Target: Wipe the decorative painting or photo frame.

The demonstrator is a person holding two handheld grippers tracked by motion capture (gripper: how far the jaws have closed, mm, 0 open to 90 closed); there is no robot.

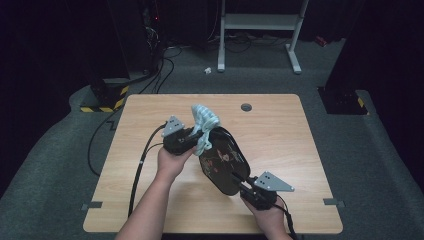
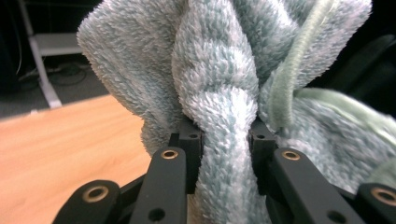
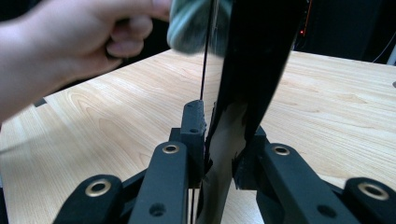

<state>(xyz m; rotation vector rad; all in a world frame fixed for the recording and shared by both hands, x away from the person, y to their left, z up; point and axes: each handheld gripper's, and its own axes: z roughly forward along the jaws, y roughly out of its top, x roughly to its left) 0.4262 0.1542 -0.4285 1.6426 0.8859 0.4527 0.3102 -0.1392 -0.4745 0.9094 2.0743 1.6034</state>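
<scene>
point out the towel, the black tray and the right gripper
towel (image 2: 219, 84), left gripper view, on the fluffy bunched fold above the jaws
black tray (image 1: 222, 157), high view, on its glossy painted face
right gripper (image 1: 241, 184), high view, where its jaws clamp the tray's edge

Table (image 1: 280, 125) lit from above, surroundings dark; nearby towel (image 2: 219, 84) perhaps slightly soft-focused, its edges blurred.

The tray (image 1: 223, 159) is held on edge above the table (image 1: 280, 135), between the left gripper (image 1: 196, 137) and the right gripper (image 1: 243, 186); the cloth (image 1: 205, 122) is pressed against its far left rim.
</scene>
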